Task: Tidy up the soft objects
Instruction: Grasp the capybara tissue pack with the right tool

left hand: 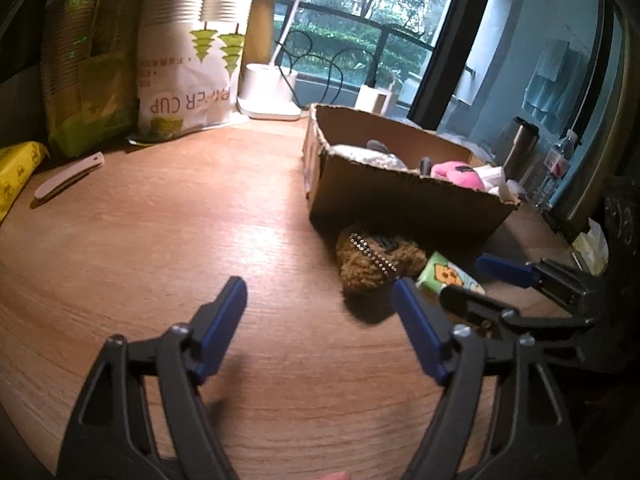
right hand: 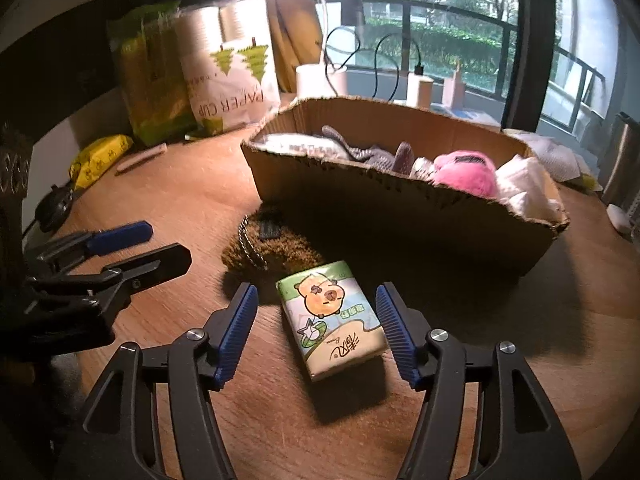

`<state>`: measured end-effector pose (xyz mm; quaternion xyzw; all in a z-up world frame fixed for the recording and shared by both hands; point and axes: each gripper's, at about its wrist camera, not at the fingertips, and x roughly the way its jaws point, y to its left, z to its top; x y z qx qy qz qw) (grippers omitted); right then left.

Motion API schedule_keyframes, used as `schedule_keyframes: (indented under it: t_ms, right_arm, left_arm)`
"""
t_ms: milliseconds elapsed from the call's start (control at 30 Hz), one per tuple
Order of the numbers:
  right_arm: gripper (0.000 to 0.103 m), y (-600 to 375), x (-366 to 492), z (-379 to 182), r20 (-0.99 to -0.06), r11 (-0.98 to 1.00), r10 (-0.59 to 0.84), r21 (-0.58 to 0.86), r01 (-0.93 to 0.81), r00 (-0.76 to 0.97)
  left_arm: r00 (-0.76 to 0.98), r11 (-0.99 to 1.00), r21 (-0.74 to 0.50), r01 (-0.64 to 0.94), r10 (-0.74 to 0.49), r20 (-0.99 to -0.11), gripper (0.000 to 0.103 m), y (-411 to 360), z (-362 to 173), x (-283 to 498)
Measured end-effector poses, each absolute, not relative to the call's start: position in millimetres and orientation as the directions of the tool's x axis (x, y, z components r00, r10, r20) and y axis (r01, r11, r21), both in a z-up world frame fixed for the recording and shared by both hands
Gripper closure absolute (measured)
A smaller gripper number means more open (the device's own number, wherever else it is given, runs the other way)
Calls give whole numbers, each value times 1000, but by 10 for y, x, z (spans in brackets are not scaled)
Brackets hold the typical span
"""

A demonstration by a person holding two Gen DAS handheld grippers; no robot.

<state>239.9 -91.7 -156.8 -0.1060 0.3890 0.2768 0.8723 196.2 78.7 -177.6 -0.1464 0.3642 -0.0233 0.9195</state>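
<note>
Tissue pack (right hand: 334, 320), printed with a cartoon animal, lies flat on the wooden table (right hand: 192, 192) in the lower middle of the right wrist view. We see it between the blue pads of the right gripper (right hand: 316, 334), whose jaws stand wide on either side with a gap left at each pad, so nothing is gripped. Just above the pack in that frame sits a brown knitted toy (right hand: 272, 248) with a bead chain across it, touching the pack's upper end and lying at the foot of the cardboard box (right hand: 400, 216).

Inside the box we make out a pink plush (right hand: 464, 176) toward the right, white soft items (right hand: 528, 188) at the far right end, and grey cloth (right hand: 360, 152) near the middle.

In the left wrist view, the left gripper (left hand: 320, 304) fills the lower part of the frame, jaws wide apart over bare table with nothing between them. The brown toy (left hand: 376, 260) lies up and to the right of its right pad, the tissue pack (left hand: 448, 276) beside it, and the right gripper (left hand: 480, 280) reaches in from the right edge.

At the upper left of both frames stand a bag of paper cups (left hand: 188, 60) and a green packet (left hand: 92, 80); a yellow packet (left hand: 16, 172) and a pale flat stick (left hand: 68, 180) lie at the left edge.
</note>
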Motion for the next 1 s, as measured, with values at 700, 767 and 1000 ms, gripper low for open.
schedule_keyframes:
  t_ms: [700, 767, 1000]
  right_arm:
    - [52, -1293, 2637, -1684, -750, 826, 421, 84, -557, 511]
    - [52, -1382, 2639, -1662, -739, 832, 427, 96, -546, 521]
    - [52, -1624, 2689, -1605, -713, 844, 443, 128, -521, 543]
  left_arm:
    - [684, 978, -196, -76, -92, -724, 25, 444, -1765, 2377]
    - [683, 978, -193, -79, -89, -725, 24, 415, -1764, 2423]
    - [661, 983, -168, -68, -82, -746, 12, 262, -1791, 2654]
